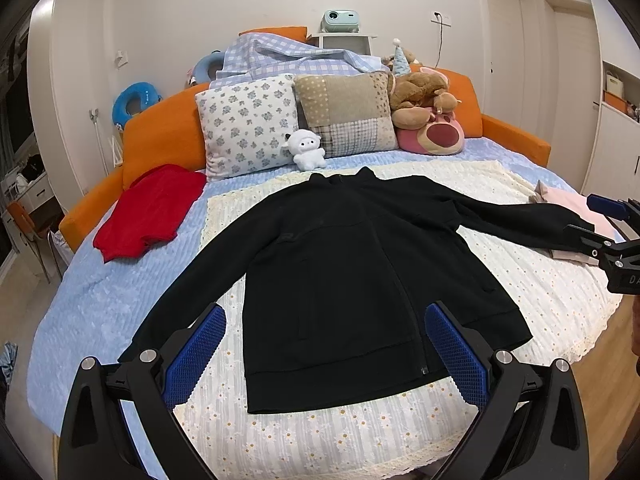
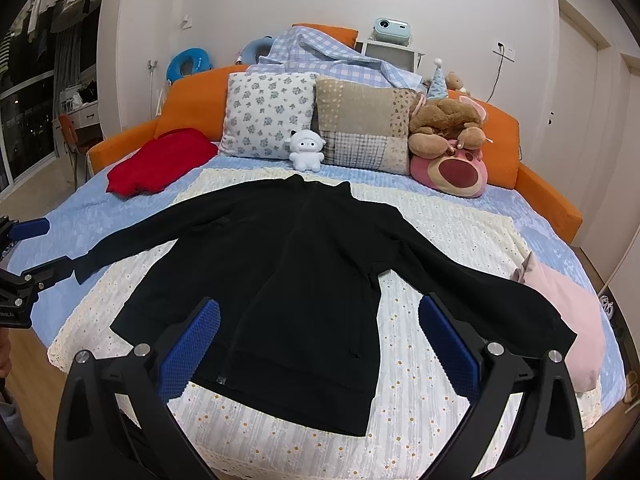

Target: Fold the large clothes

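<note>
A black zip jacket [image 1: 340, 264] lies flat and face up on a cream flowered sheet [image 1: 540, 296] on the bed, both sleeves spread out to the sides. It also shows in the right wrist view [image 2: 288, 272]. My left gripper [image 1: 326, 344] is open and empty, hovering over the jacket's hem at the left side. My right gripper [image 2: 320, 340] is open and empty, over the hem at the right side. Each gripper shows at the edge of the other's view, the right gripper [image 1: 608, 220] near the right sleeve cuff, the left gripper [image 2: 28, 244] near the left cuff.
A red garment [image 1: 152, 208] lies at the bed's left, a pink one [image 2: 568, 316] at its right. Pillows [image 1: 252, 124] and plush toys [image 1: 428, 120] line the orange headboard [image 1: 160, 128]. A small white plush [image 1: 308, 150] sits just beyond the collar.
</note>
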